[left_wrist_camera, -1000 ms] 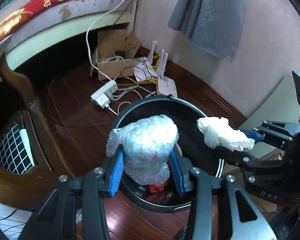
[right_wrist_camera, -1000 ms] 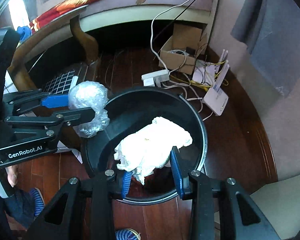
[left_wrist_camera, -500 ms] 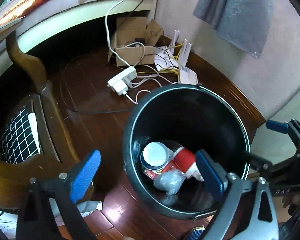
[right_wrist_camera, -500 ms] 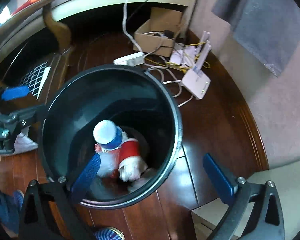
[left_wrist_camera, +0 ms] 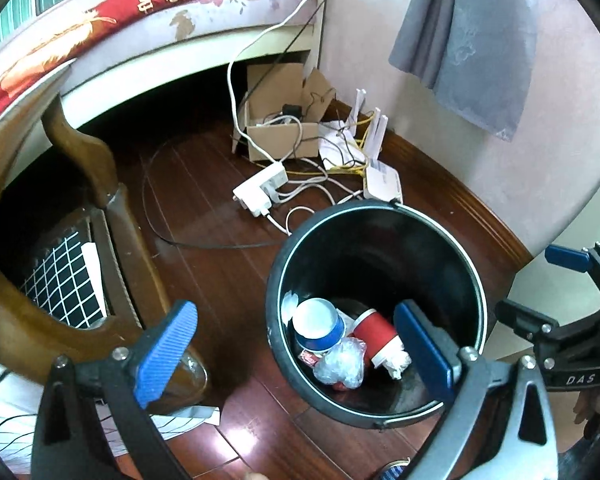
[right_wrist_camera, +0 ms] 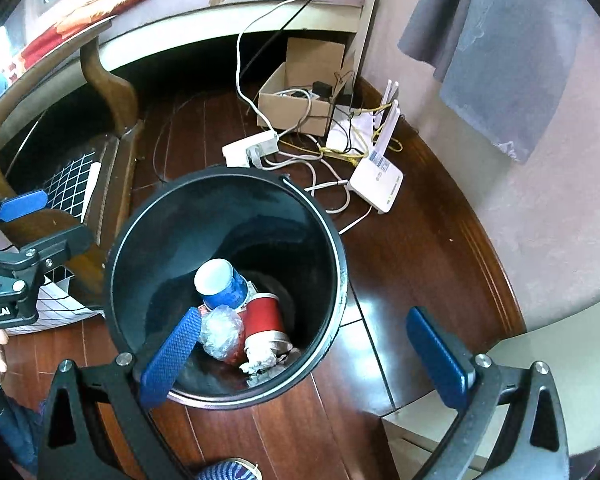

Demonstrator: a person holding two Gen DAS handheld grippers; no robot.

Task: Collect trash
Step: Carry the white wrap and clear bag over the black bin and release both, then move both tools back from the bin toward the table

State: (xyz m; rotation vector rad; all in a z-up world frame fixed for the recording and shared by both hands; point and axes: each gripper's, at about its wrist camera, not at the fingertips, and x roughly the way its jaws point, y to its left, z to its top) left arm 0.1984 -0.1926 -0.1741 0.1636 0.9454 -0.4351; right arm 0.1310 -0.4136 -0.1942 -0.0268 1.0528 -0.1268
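Black round plastic bin point(left_wrist_camera: 376, 412) on the wooden floor holds the crumpled plastic bag point(left_wrist_camera: 340, 366), white tissue wad point(left_wrist_camera: 396, 362) and cups, and both hand-held grippers, left point(left_wrist_camera: 296, 356) and right point(right_wrist_camera: 306, 354), hang wide and empty above its rim, which either could clip, tipping the trash out.

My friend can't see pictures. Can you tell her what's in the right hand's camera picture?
A black bin stands on a dark wooden floor, with a blue cup, a red cup, a crumpled plastic bag and a tissue inside. The right gripper hangs open and empty above it. Behind are a router, cables and a cardboard box.
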